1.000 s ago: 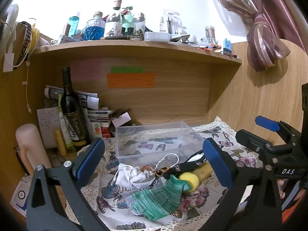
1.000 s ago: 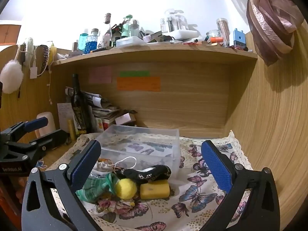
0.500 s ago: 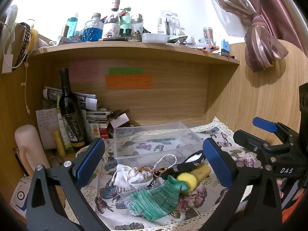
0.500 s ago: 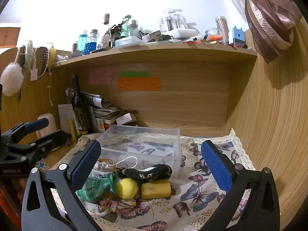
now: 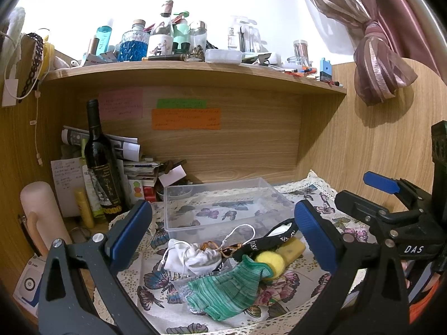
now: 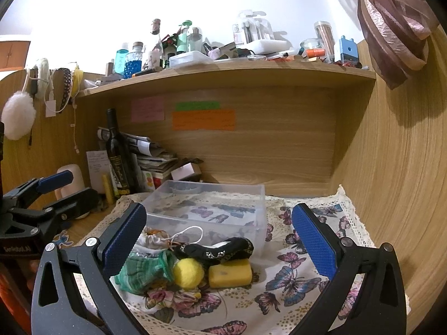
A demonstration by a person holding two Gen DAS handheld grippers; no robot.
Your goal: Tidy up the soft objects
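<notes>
Both the left tongs (image 5: pixel 223 231) and the right tongs (image 6: pixel 219 234) are spread wide, gripping nothing. Between them on the butterfly-print cloth (image 6: pixel 301 284) covering the tabletop lie a green striped sock (image 5: pixel 226 290), yellow ball (image 6: pixel 187 273), yellow sponge (image 6: pixel 230 273), black pouch (image 6: pixel 218 249) and white drawstring bag (image 5: pixel 192 256), just in front of the clear plastic bin (image 5: pixel 223 206).

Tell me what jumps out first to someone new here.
A heap of soft things on the butterfly cloth: green striped sock, yellow ball, yellow sponge, white drawstring pouch. Right behind it sits an empty clear plastic bin, with a dark wine bottle back left.
</notes>
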